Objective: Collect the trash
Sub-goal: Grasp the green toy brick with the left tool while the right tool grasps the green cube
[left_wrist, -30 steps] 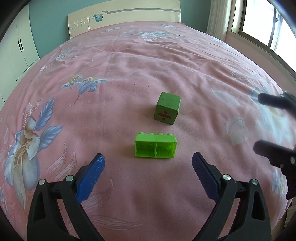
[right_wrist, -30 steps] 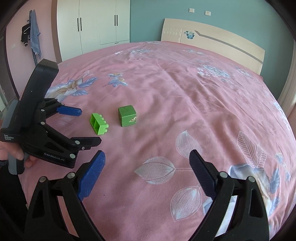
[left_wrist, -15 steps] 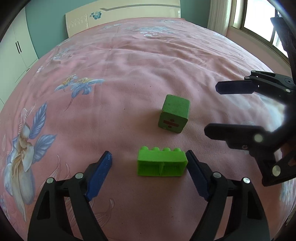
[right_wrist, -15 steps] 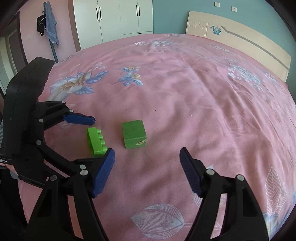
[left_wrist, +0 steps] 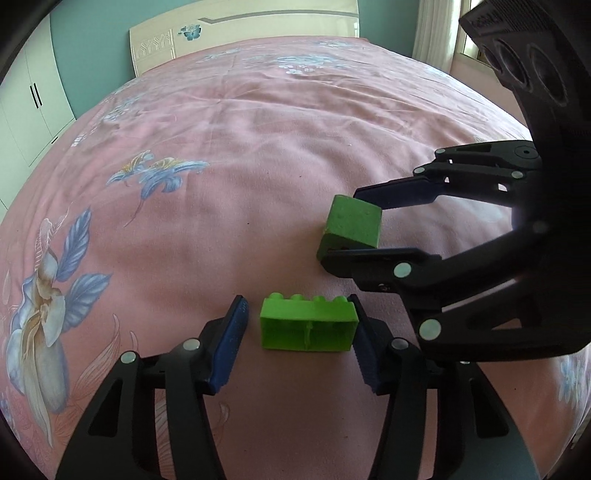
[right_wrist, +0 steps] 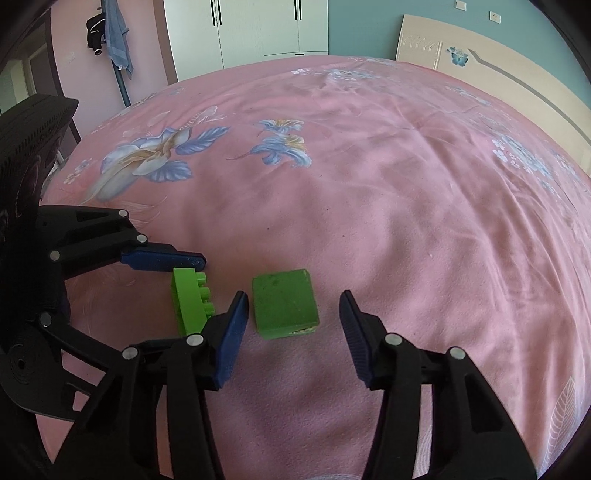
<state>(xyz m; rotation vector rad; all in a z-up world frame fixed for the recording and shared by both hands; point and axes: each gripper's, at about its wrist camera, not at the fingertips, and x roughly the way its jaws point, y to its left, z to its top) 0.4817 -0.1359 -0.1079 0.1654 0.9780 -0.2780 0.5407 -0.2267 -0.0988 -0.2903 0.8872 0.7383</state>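
A bright green studded toy brick [left_wrist: 308, 325] lies on the pink bedspread between the fingers of my left gripper [left_wrist: 299, 325]. The gripper is open; its right pad is at the brick's end and its left pad stands slightly apart. A darker green cube [left_wrist: 352, 227] lies just beyond the brick. My right gripper [right_wrist: 293, 310] is open around the cube [right_wrist: 284, 302], with gaps on both sides. The brick also shows in the right wrist view [right_wrist: 190, 301], beside the right gripper's left finger. The left gripper's upper finger [right_wrist: 162, 259] shows there above the brick.
The bed [left_wrist: 258, 122] is covered by a pink floral spread, with a headboard [left_wrist: 243, 35] at the far end. White wardrobes [right_wrist: 255, 29] and a coat stand [right_wrist: 118, 55] stand beyond the bed. A window [left_wrist: 469, 51] is at the right.
Both grippers moved forward and down. The left now brackets the brick and has narrowed. The right now brackets the cube and has narrowed too.
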